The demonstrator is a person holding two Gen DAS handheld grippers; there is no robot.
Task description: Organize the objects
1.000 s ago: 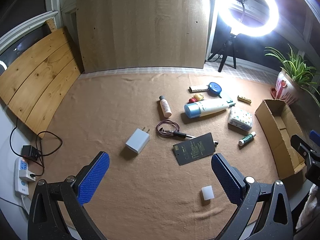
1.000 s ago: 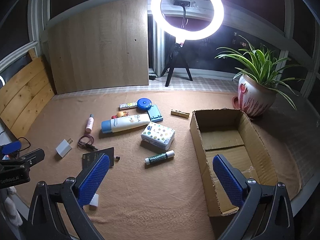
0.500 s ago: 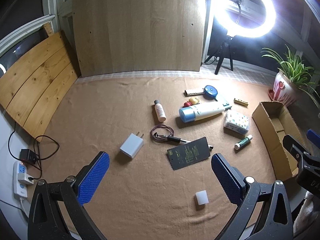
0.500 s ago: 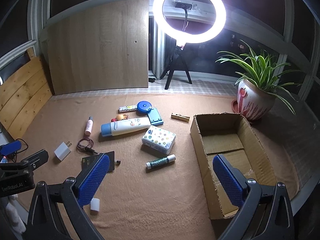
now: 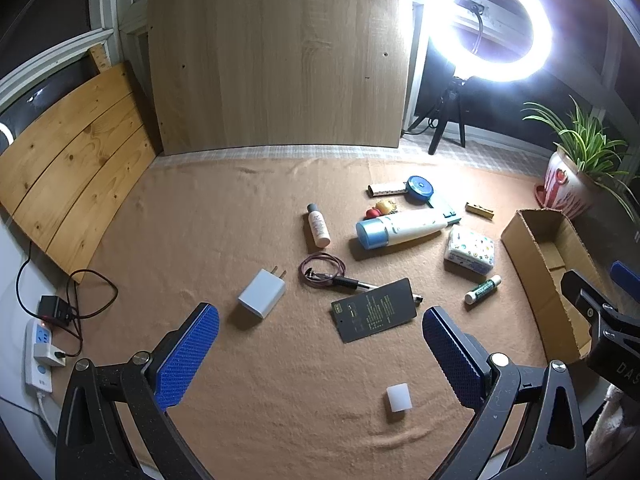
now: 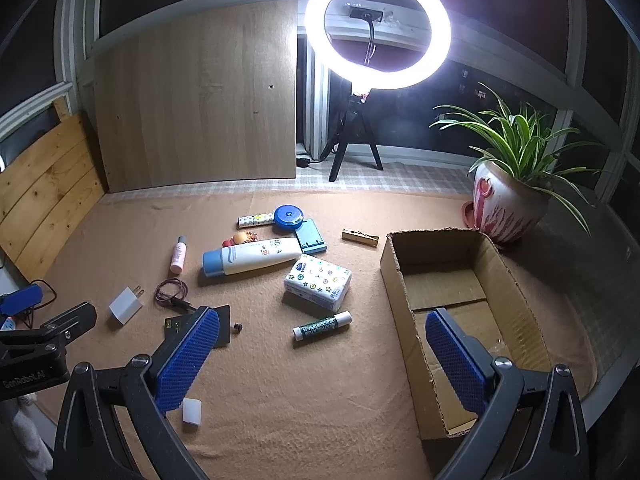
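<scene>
Cardboard box point(image 6: 404, 280), nothing visible inside

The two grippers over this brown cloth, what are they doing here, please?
A person holds both, and tidying has not started. The left gripper and the right gripper both hang open and empty above the cloth. The cardboard box looks empty. The lotion bottle, tissue pack, glue stick, white charger and black card all lie loose on the cloth.
</scene>
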